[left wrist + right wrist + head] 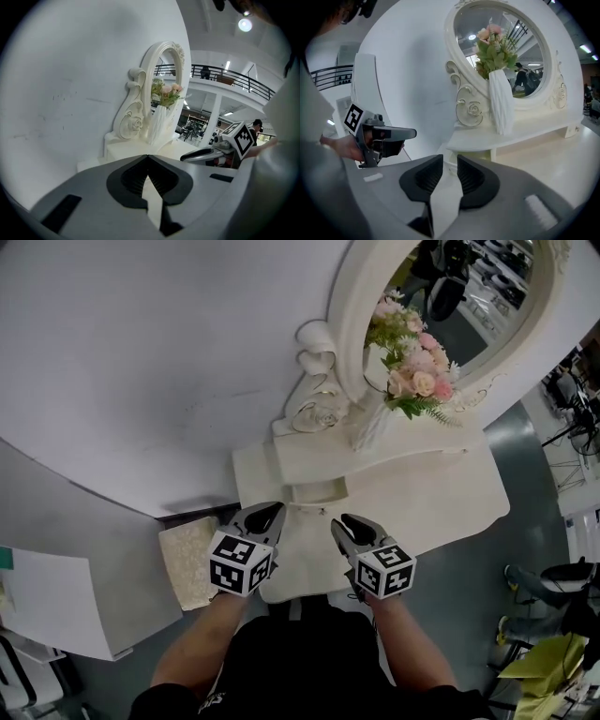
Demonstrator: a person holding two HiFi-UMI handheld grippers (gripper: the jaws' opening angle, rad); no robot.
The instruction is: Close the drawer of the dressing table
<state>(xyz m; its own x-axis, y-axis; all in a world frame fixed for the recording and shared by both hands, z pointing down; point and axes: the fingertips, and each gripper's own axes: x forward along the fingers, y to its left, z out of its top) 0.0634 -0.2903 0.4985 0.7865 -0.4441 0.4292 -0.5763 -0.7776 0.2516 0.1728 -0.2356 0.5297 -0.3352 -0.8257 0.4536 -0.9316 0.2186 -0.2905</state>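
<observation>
1. Step in hand: I judge this to be the approach. Both claws hang over the front of the dressing table [431,493], and neither touches the drawer [317,491].
2. Location of the drawer: it stands pulled out from under the raised shelf, below the mirror [459,296], between the two claws and just beyond their tips.
3. Left claw [265,514]: jaws together at the tips, nothing between them.
4. Right claw [349,524]: jaws apart with a plain gap. The right gripper view shows only the table top through that gap; it holds nothing.
5. Next move, as I judge it: I must bring a claw against the drawer front and push straight back toward the wall until the front sits flush. A skewed push could jam it.
6. Hazard: the vase [373,427] of flowers [412,367] stands on the shelf above the drawer, so the push must stay low.
7. Count: one dressing table, one mirror, one open drawer, one vase, one bunch of flowers, one cushioned stool [187,563] and two claws.
</observation>
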